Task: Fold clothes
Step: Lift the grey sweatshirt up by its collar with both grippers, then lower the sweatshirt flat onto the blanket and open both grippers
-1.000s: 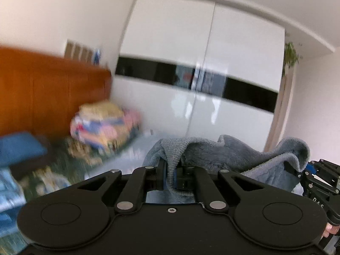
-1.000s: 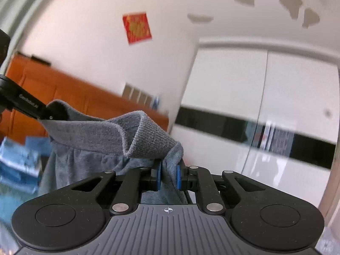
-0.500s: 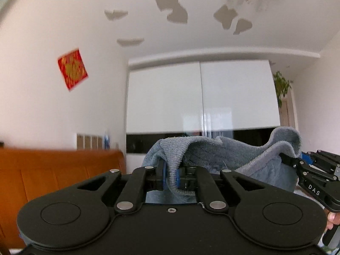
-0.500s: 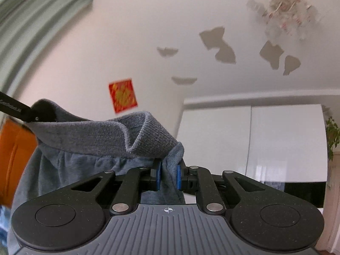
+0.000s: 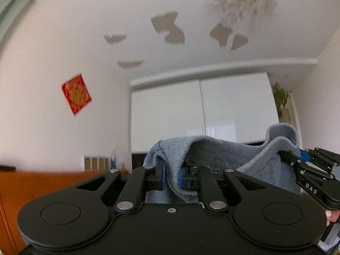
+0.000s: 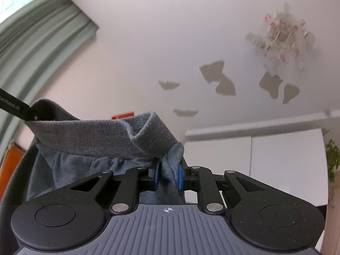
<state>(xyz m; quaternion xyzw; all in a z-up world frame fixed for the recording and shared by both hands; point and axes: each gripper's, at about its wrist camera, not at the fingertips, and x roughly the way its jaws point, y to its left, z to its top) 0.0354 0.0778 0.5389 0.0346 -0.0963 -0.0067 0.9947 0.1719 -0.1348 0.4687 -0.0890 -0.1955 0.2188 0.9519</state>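
Both wrist views, cameras tilted up toward the ceiling. Left view: the left gripper (image 5: 171,177) has its blue-padded fingers (image 5: 162,175) clenched on the ribbed waistband of a grey garment (image 5: 223,155), which sits at lower centre of the frame and spans rightward to the right gripper (image 5: 297,163) at the right edge, whose black fingers pinch the opposite end of the same band. A fingertip of the person's hand (image 5: 332,221) shows at the lower right edge. Behind: a white wardrobe (image 5: 201,110) at centre, a red square decoration (image 5: 76,94) on the wall at left, an orange-brown wooden panel (image 5: 42,182) at lower left, a plant (image 5: 281,97) at right, and peeling patches on the ceiling (image 5: 170,30).

Right view: the right gripper (image 6: 169,175) is clamped on a fold of the garment (image 6: 95,140) at lower centre; the waistband runs taut to the left, where the left gripper's tip (image 6: 14,108) holds it at the frame's left edge. A grey-green curtain (image 6: 38,34) fills the upper left; a ceiling lamp (image 6: 282,31) hangs at upper right.
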